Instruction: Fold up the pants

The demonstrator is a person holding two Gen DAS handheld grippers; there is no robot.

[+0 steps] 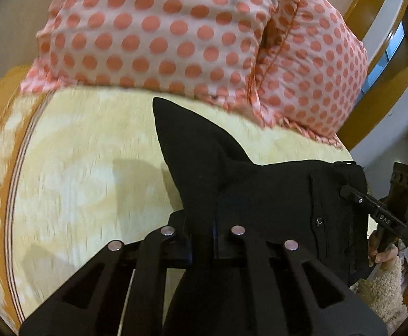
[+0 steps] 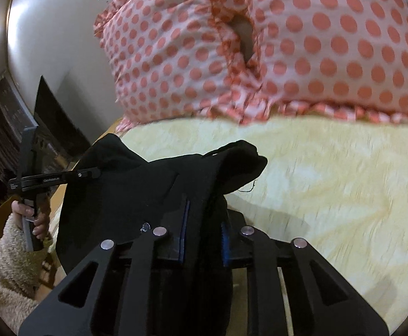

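Note:
The black pants (image 1: 260,190) hang stretched between both grippers above a yellow bedspread (image 1: 91,154). My left gripper (image 1: 202,224) is shut on one edge of the pants, and a point of cloth sticks up past it. My right gripper (image 2: 204,224) is shut on the waistband end of the pants (image 2: 147,190). In the left wrist view the right gripper (image 1: 349,191) clamps the cloth at the right edge. In the right wrist view the left gripper (image 2: 91,172) clamps the cloth at the left. The fingertips are hidden in the cloth.
Two pink pillows with coral dots (image 1: 175,36) (image 2: 316,50) lie at the head of the bed. The yellow bedspread (image 2: 330,182) spreads out below the pants. A white wall (image 2: 49,42) and dark furniture (image 2: 52,123) stand at the left, and a wooden frame (image 1: 377,84) at the right.

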